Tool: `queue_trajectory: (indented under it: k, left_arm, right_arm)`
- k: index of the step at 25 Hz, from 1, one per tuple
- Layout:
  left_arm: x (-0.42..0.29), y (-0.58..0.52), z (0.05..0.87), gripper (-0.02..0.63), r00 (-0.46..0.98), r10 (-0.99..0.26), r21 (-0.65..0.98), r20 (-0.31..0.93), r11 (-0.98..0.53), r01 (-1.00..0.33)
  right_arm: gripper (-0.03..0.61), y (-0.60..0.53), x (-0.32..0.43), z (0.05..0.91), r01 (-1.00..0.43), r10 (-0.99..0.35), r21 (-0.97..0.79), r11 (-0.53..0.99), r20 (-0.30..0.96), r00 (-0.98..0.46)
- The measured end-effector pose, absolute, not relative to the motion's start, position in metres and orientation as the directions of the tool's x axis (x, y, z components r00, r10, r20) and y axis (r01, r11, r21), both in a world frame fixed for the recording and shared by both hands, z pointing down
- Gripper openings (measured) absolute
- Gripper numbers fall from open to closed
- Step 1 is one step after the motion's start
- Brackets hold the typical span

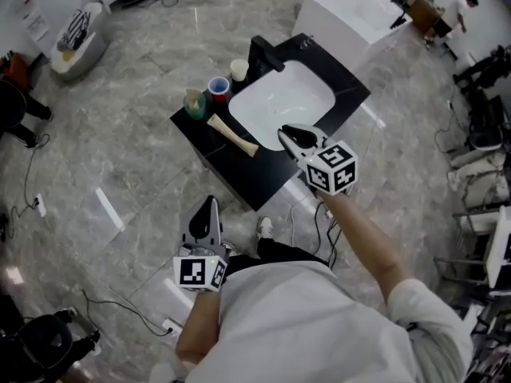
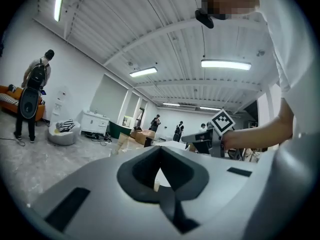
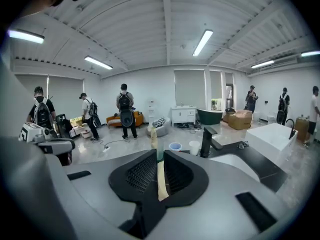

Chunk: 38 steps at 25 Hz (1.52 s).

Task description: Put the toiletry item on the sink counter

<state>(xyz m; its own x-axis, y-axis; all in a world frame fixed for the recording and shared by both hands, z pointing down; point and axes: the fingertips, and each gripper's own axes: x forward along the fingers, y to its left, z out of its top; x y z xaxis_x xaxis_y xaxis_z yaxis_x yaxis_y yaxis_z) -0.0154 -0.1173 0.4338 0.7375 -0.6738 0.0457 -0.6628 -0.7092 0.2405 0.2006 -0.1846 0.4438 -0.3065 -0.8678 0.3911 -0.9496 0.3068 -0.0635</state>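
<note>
Found tube (image 1: 233,134) lying flat on counter (image 1: 239,170), just left of basin (image 1: 279,98), far end near green pot (image 1: 194,104); could not tell whether touching it. Found right gripper (image 1: 284,135) hovering over counter's front by basin rim, near tube's near end but apart from it, jaws closed on nothing. Saw tube only through the slit between them, lying beyond. Found left gripper (image 1: 209,204) held low by the body, over the floor, well apart from counter, jaws likewise closed and empty.

Judged placement done, with tube resting where the task wants it. Judged step in hand to be withdrawal of right gripper.

- Lift straight up first, then back toward the body; avoid any sideways sweep at counter height.
- Keep closed tips off tube's near end, to avoid rolling it toward basin or counter edge.
- Stay clear of tap (image 1: 263,54) and cups behind.
- Leave left gripper parked; no call for it here.

Counted:
- one tube
- one counter
- one basin
- one tap
- two cups, namely white cup (image 1: 239,69) and blue cup (image 1: 218,86)
- one green pot
- two grippers
</note>
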Motion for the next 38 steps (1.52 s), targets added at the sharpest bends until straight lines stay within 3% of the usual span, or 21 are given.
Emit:
queue_trajectory:
  k: [8,20,38]
  left_arm:
    - [0.001,-0.118,0.43,0.0,0.779,-0.624,0.224,0.055,-0.753,-0.619]
    - [-0.01,-0.127,0.42,0.0,0.758,-0.65,0.191,0.05,-0.739,-0.646]
    - [0.01,-0.124,0.406,0.0,0.743,-0.666,0.151,0.065,-0.73,-0.667]
  right_arm:
    - [0.067,-0.135,0.182,0.383,-0.945,-0.911,-0.008,0.328,0.264,-0.318]
    - [0.067,-0.051,0.156,0.328,-0.942,-0.939,0.041,0.332,0.107,-0.326]
    - [0.067,-0.037,0.166,0.31,-0.923,-0.923,0.021,0.384,0.043,-0.383]
